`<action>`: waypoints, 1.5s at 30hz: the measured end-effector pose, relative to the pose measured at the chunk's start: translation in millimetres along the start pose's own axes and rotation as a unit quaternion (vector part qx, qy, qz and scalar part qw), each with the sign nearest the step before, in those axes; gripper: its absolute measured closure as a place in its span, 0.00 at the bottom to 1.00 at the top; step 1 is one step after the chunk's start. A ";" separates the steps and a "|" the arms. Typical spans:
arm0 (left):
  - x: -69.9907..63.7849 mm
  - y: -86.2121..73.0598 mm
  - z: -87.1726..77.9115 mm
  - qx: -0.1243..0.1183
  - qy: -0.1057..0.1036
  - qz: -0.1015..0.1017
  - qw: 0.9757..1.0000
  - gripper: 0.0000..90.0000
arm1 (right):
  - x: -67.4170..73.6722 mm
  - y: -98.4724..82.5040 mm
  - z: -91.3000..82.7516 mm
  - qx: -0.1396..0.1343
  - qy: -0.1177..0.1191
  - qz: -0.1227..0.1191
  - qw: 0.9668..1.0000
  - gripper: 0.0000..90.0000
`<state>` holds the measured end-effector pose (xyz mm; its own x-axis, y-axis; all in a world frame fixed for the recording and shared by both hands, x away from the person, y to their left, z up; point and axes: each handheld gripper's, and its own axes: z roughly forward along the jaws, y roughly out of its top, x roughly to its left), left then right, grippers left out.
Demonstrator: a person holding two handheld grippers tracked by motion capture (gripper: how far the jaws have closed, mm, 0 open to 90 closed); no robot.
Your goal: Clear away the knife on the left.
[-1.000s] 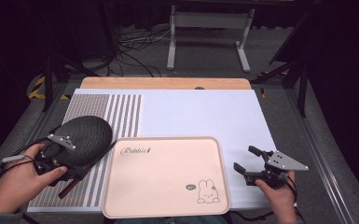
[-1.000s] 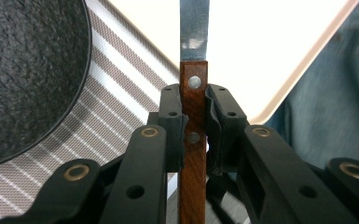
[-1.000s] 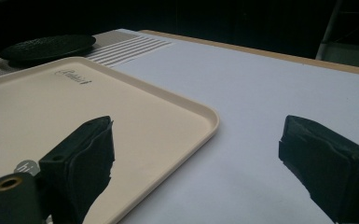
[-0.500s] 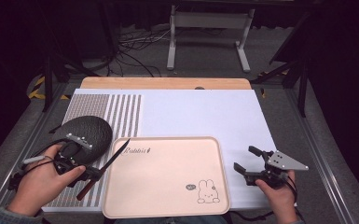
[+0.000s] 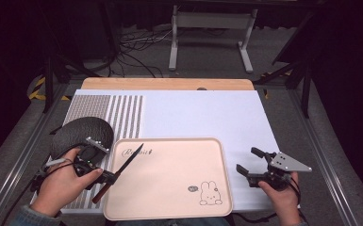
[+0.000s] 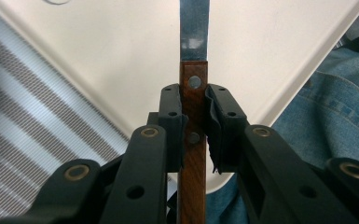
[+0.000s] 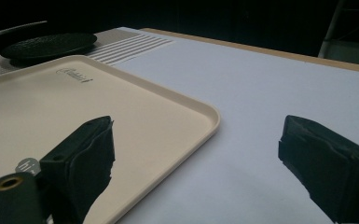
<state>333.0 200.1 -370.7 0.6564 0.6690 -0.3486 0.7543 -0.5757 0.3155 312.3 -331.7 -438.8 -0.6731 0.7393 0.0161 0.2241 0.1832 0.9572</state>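
— So, left gripper (image 5: pixel 104 176)?
— Clamped on a knife (image 5: pixel 120 171), jaws pressed against both flat sides of the brown wooden handle (image 6: pixel 192 154), two rivets showing there. Held in the person's left hand (image 5: pixel 60 184), just off the near left corner of the tray (image 5: pixel 169 214).
— And the blade (image 6: pixel 194 29)?
— Dark, narrow, running straight ahead of the jaws and out over the pale pink tray's left part, tip close to the script lettering (image 5: pixel 138 151). Whether touching the tray surface or held just above it, cannot tell.
— Anything behind that gripper?
— A round dark woven mat (image 5: pixel 81 133), lying on the striped grey placemat (image 5: pixel 107 111) just beyond the hand. Blue denim (image 6: pixel 326 116) below and to the right of the jaws in the left gripper view.
— Right gripper (image 5: pixel 251 163)?
— Spread wide, nothing between the jaws. Held in the right hand (image 5: pixel 279 194) over the white table sheet (image 5: pixel 202 113), just beside the tray's right edge, apart from it.
— Seen from its own camera?
— Tray rim (image 7: pixel 200 122) running past the left jaw, bare white sheet between and beyond the two jaws, dark mat far off at upper left. Small rabbit drawing (image 5: pixel 209 194) on the tray corner nearest that gripper.
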 end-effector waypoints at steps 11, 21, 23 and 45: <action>-1.0 10.0 21.3 0.013 -0.010 -0.009 1.000 0.86 | -0.3 -0.2 0.0 0.002 -0.001 -0.003 1.000 0.12; 0.0 14.1 37.4 0.030 -0.001 -0.027 0.999 0.86 | -0.2 -0.2 0.1 0.003 -0.002 -0.003 1.000 0.12; 0.2 14.5 38.9 0.032 0.000 -0.028 0.999 0.86 | -0.2 -0.3 0.1 0.003 -0.002 -0.003 1.000 0.12; 7.0 20.1 61.8 0.076 -0.004 -0.053 0.996 0.86 | -0.4 -0.1 -0.1 0.004 0.000 -0.003 1.000 0.12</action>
<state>353.4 164.2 -421.4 0.5732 0.7259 -0.3801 0.8115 -0.5672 0.1405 312.5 -332.0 -438.9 -0.6749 0.7379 0.0101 0.2248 0.1925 0.9552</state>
